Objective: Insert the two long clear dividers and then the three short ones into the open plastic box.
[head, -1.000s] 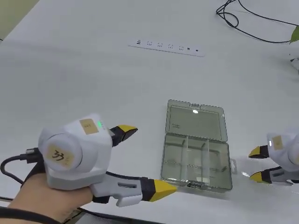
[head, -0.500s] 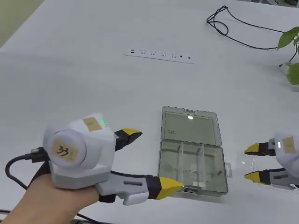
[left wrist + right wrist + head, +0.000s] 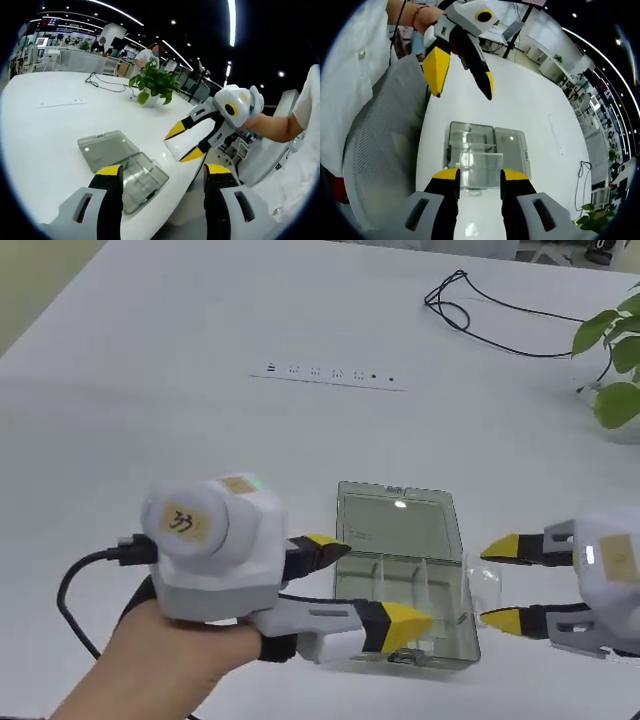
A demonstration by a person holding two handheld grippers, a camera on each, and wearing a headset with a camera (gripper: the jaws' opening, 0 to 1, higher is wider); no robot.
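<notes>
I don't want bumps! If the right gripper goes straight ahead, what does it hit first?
Probably the open smoky-grey plastic box, dead ahead of the right gripper and the clear flat divider it holds; the left gripper hangs beyond. Depth is unclear.

We read the box (image 3: pixel 400 525) as smoke-tinted translucent plastic, glossy, its lid catching a bright lamp reflection. The clear divider (image 3: pixel 479 169), pinched between the jaws of the right gripper (image 3: pixel 497 584), is colourless transparent plastic, smooth and faintly reflective. Right gripper and left gripper (image 3: pixel 372 582) share matt white plastic housings, black jaws and matt yellow tips; we note a paper-like label (image 3: pixel 183 523) on the left housing. The table (image 3: pixel 150 390) is white and smooth, with a soft sheen. The far-right plant (image 3: pixel 610 350) has glossy leaves.
</notes>
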